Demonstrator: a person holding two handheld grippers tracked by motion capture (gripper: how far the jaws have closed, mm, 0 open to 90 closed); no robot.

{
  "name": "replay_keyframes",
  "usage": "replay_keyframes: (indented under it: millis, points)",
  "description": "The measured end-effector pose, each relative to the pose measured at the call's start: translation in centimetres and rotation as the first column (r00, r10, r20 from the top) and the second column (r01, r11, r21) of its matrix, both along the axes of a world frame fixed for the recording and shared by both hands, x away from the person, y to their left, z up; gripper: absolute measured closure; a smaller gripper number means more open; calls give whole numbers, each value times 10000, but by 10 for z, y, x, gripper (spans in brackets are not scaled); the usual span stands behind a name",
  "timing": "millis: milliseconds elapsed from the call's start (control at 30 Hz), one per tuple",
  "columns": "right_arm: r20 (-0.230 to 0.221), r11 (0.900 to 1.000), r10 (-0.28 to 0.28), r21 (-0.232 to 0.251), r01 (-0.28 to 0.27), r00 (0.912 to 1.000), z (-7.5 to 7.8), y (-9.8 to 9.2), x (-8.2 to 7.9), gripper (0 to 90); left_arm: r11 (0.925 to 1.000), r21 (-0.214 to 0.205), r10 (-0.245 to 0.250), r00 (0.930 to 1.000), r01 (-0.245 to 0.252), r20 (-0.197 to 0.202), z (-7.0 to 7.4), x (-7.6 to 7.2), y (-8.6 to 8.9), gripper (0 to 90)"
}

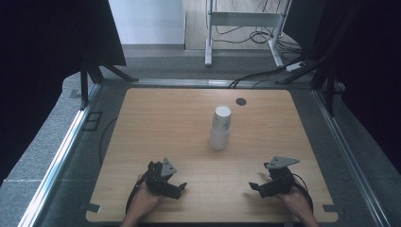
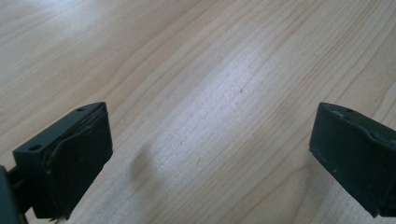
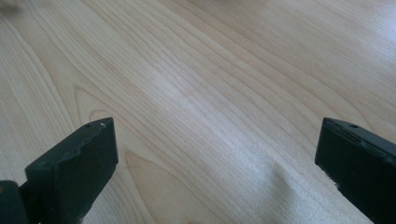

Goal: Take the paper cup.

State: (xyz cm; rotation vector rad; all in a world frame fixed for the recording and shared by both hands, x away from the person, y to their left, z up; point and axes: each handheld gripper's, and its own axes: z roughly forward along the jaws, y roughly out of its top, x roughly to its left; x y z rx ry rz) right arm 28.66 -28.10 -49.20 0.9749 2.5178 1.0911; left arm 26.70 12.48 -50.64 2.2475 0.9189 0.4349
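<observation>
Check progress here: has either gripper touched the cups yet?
Done: nothing visible. The white paper cup stack stands upright mid-table, apart from both grippers. In hand: nothing; the left gripper and right gripper sit near the table's near edge, jaws wide open over bare wood in both gripper views. Left: reaching for and handling the cups, whatever the job is.

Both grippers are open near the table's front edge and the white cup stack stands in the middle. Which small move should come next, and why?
Probably move the right gripper forward toward the cup stack. Both grippers, the left gripper too, are open, empty and low over the table, and the stack stands untouched, slightly nearer the right one.
</observation>
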Motion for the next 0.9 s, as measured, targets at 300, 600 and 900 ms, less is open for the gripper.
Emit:
replay_keyframes:
  millis: [300,600,900]
  points:
    - [-15,9999,110,41,-110,9999,5,4,3,0,9997,-227,33,9999,-31,102,6,6,2,0]
    - [-15,9990,234,374,-233,9997,11,8,6,0,9992,-408,-14,9999,19,128,10,12,3,0]
    - [53,9990,277,343,-279,9996,16,10,13,0,9971,-760,-16,9999,25,117,13,20,1,0]
